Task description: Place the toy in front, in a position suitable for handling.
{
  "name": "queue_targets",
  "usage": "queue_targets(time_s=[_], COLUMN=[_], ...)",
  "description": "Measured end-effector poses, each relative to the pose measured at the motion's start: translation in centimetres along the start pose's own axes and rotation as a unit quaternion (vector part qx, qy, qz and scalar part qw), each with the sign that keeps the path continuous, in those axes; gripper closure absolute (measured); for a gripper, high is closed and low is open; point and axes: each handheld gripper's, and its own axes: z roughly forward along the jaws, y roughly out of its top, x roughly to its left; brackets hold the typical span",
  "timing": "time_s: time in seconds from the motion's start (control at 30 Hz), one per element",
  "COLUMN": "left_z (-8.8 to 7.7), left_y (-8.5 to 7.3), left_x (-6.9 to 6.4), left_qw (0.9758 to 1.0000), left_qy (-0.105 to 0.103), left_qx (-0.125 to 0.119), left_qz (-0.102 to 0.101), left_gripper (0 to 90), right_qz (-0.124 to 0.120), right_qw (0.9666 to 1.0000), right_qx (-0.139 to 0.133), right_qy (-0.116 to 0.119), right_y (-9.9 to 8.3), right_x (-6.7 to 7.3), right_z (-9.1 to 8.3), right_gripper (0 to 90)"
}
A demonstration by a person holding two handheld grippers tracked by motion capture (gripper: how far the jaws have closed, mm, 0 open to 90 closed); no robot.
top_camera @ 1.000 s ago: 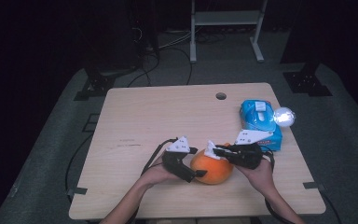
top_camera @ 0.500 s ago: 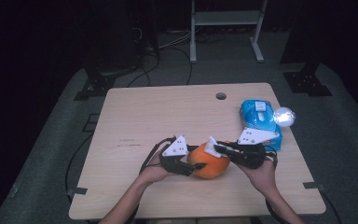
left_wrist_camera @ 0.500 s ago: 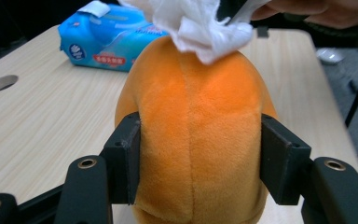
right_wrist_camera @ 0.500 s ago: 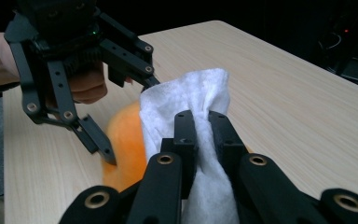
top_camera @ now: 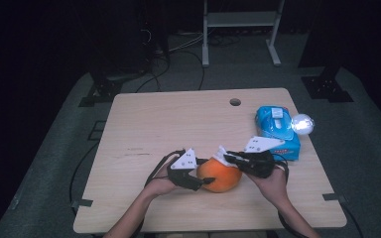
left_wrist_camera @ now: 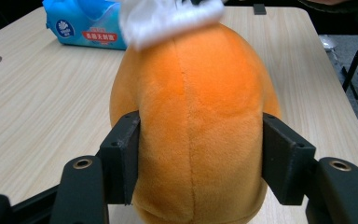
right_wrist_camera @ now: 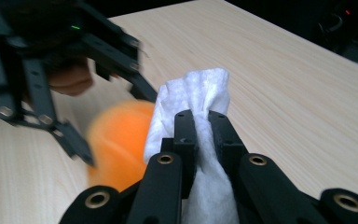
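Two grippers work on one round orange plush toy point(top_camera: 221, 176) lying near the front edge of the pale wooden table point(top_camera: 178, 119). Having just been closing, the left gripper point(left_wrist_camera: 200, 158) now squeezes the toy between its pads. The right gripper point(right_wrist_camera: 201, 122) is clenched on a crumpled white tissue point(right_wrist_camera: 193, 91) that rests against the toy's top. Pressing hard with the tissue could roll the soft toy out of the pinch, or the thin tissue could tear. The toy's underside and far face are hidden, and it blurs in the right gripper view. Beyond sits a blue tissue packet point(top_camera: 277, 130).
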Motion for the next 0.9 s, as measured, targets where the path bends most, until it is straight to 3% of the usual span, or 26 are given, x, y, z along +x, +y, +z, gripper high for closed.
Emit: queue_targets(time_s=[0.1,0.2,0.33,0.43,0.5,0.57,0.7,0.8,0.9], left_z=[-0.1,-0.1,0.2,0.3,0.2,0.1,0.3,0.3,0.3], left_y=[-0.4,-0.4,0.0,0.1,0.3,0.6,0.7,0.5,0.4], left_x=[0.3,0.4,0.5,0.4,0.2,-0.3,-1.0,-1.0,-1.0], left_qw=[1.0000,0.9999,0.9989,0.9985,0.9991,0.9998,0.9995,0.9996,0.9995], left_qy=[-0.003,-0.001,0.004,-0.001,0.003,0.010,0.018,0.013,0.011], left_qx=[-0.004,-0.004,0.011,0.014,0.013,0.017,0.024,0.020,0.021], left_qz=[-0.005,-0.013,-0.045,-0.053,-0.039,-0.011,0.011,0.014,0.022], left_gripper=[36.6,34.4,19.4,18.2,22.5,28.4,28.6,30.2,30.8], right_qz=[0.028,0.045,0.024,0.009,-0.009,-0.021,-0.050,-0.036,-0.019], right_qw=[0.9996,0.9989,0.9995,0.9999,1.0000,0.9997,0.9986,0.9992,0.9998], right_qx=[0.004,0.005,0.007,0.002,0.000,-0.001,0.004,0.001,0.000], right_qy=[-0.010,-0.013,-0.019,-0.010,-0.004,0.013,0.019,0.019,0.002], right_y=[-1.5,-2.3,-1.9,-1.2,-0.6,0.1,1.0,1.1,0.7], right_x=[-1.6,-2.2,-1.2,-0.1,0.7,1.8,2.9,2.0,0.4], right_z=[-0.9,-1.4,-1.2,-0.9,-0.6,-0.2,0.6,0.8,0.6], right_gripper=[82.1,82.1,82.1,82.1,82.1,82.1,82.0,82.1,82.1])
